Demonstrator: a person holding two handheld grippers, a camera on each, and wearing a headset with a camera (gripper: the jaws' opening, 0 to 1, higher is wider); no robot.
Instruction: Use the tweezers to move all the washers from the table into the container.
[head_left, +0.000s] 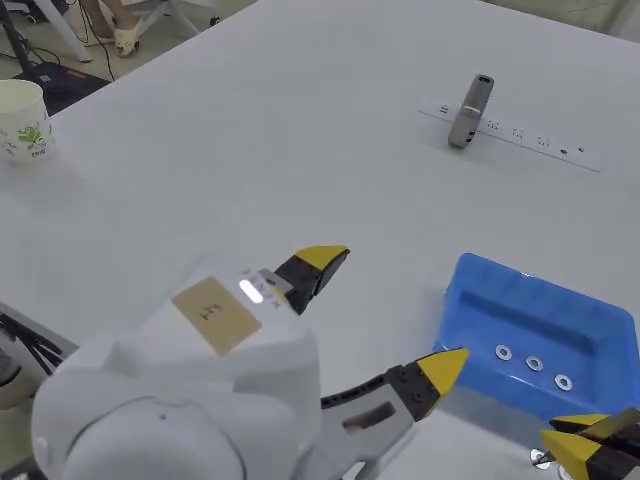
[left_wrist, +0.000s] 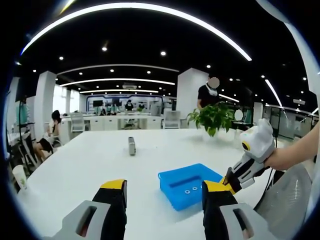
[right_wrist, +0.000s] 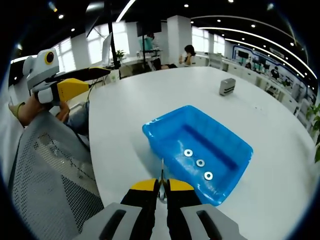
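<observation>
A blue container (head_left: 590, 325) sits on the white table (head_left: 300, 150) at the lower right, with three washers (head_left: 534, 364) lying in it. My left gripper (head_left: 385, 313) hovers to its left, open and empty, its yellow tips wide apart. My right gripper (head_left: 592, 442) hangs at the container's near corner. In the right gripper view this gripper (right_wrist: 162, 186) is shut on thin metal tweezers (right_wrist: 162, 172) that point at the container (right_wrist: 165, 135) and its washers (right_wrist: 200, 163). Whether the tweezers hold a washer I cannot tell. The left gripper view has the container (left_wrist: 172, 192) and the right gripper (left_wrist: 231, 179) beside it.
A white power strip (head_left: 520, 135) with a grey device (head_left: 470, 110) on it lies at the far right. A paper cup (head_left: 22, 120) stands at the table's left edge. A mesh chair (right_wrist: 55, 185) is close by the table. People and a plant (left_wrist: 215, 117) are beyond it.
</observation>
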